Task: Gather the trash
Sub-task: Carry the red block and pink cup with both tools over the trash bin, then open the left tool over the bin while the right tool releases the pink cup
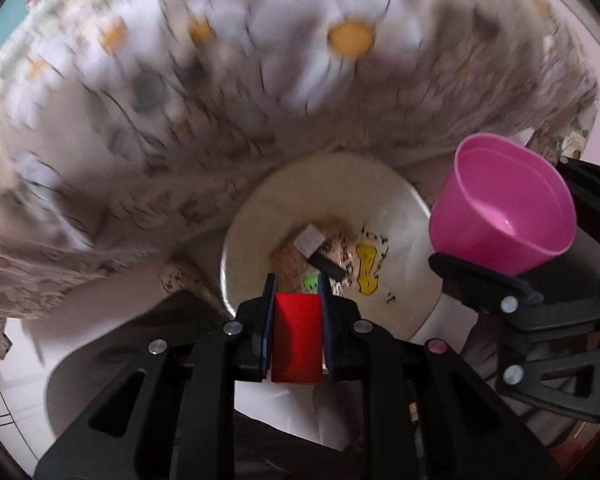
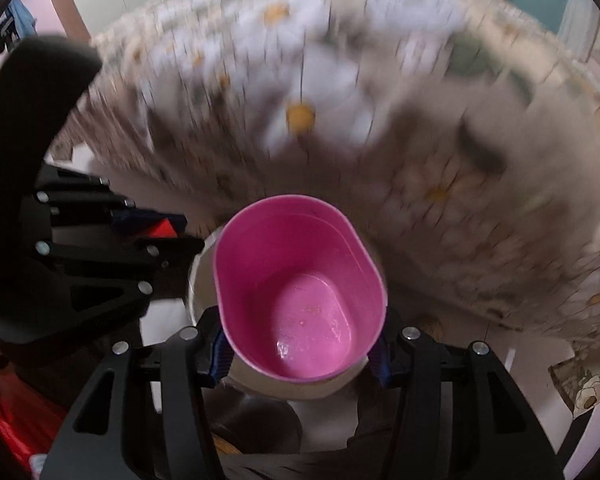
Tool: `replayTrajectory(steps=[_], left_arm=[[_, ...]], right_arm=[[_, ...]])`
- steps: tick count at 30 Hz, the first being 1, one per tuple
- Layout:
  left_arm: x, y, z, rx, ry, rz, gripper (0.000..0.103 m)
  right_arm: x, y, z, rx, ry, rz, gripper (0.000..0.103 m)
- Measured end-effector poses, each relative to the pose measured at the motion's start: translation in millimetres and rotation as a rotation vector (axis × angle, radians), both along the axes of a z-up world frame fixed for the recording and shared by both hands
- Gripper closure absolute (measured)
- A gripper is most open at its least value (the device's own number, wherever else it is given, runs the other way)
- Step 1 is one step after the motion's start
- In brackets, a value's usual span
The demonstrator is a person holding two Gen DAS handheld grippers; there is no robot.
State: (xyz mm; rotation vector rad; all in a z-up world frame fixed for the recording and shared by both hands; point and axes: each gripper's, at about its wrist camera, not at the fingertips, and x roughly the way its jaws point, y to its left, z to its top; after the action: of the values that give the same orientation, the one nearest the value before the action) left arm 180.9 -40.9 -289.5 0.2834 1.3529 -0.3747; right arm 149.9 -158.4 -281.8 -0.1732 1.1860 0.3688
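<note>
In the left wrist view, the left gripper [image 1: 296, 300] clamps a red block [image 1: 297, 340] at lower centre, over a white bin [image 1: 416, 216] holding what may be wrappers, too blurred to be sure. At right, the right gripper [image 1: 496, 276] holds a pink cup [image 1: 500, 208]. Only the right wrist view shows the cup's inside [image 2: 300, 304], apparently wet, squeezed between both jaws, with the daisy tablecloth [image 2: 380, 100] above.

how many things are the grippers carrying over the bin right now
2. A red block clamped between the left gripper fingers, and a pink cup squeezed in the right gripper, both above the white bin.
</note>
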Motion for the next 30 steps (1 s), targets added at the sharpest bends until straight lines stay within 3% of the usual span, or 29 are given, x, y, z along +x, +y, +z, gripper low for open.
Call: replayTrajectory(steps=[12, 26, 30], left_arm=[[14, 1, -82, 0.019, 0.147, 0.05, 0.082], [31, -1, -149, 0.062, 0.242, 0.101, 0.082], [35, -4, -162, 0.117, 0.239, 0.09, 0.082]], right_arm=[[15, 9, -76, -0.041, 0.192, -0.032, 0.048], [41, 18, -152, -0.086, 0.378, -0.109, 0.048], [42, 17, -165, -0.08, 0.421, -0.108, 0.048]])
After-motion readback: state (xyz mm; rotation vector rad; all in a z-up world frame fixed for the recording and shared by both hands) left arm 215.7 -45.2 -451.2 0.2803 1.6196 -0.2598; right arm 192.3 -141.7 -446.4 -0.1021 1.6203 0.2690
